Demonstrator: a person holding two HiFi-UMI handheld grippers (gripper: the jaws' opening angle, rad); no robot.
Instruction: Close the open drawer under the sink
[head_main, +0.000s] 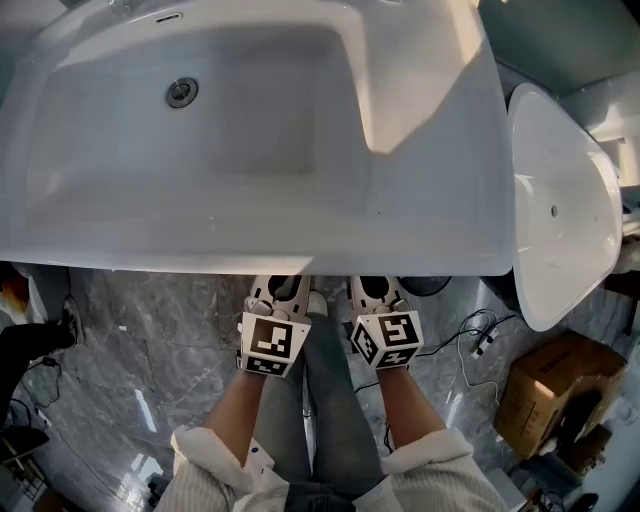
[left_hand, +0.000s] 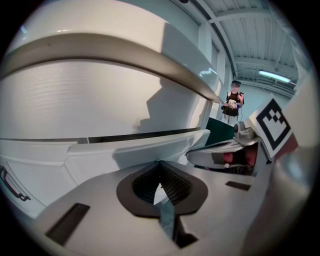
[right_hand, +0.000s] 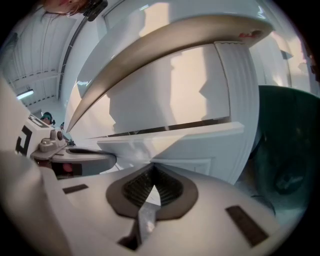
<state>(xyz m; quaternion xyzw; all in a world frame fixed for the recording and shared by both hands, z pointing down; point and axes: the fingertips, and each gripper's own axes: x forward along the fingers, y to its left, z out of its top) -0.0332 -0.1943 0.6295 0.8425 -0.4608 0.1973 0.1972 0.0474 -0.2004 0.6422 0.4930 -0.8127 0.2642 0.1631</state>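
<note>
Both grippers reach side by side under the front rim of the white sink (head_main: 250, 255) - the left gripper (head_main: 278, 290) and the right gripper (head_main: 378, 290) each have their jaws clenched together, tips meeting on nothing. The drawer (left_hand: 125, 150) sits just below the sink's underside, its white front right ahead of both sets of closed tips, with a thin dark gap above its top edge. Grey marble floor (head_main: 160, 350) lies below.

Head above; others (close) face drawer (left_hand: 135, 150).
</note>
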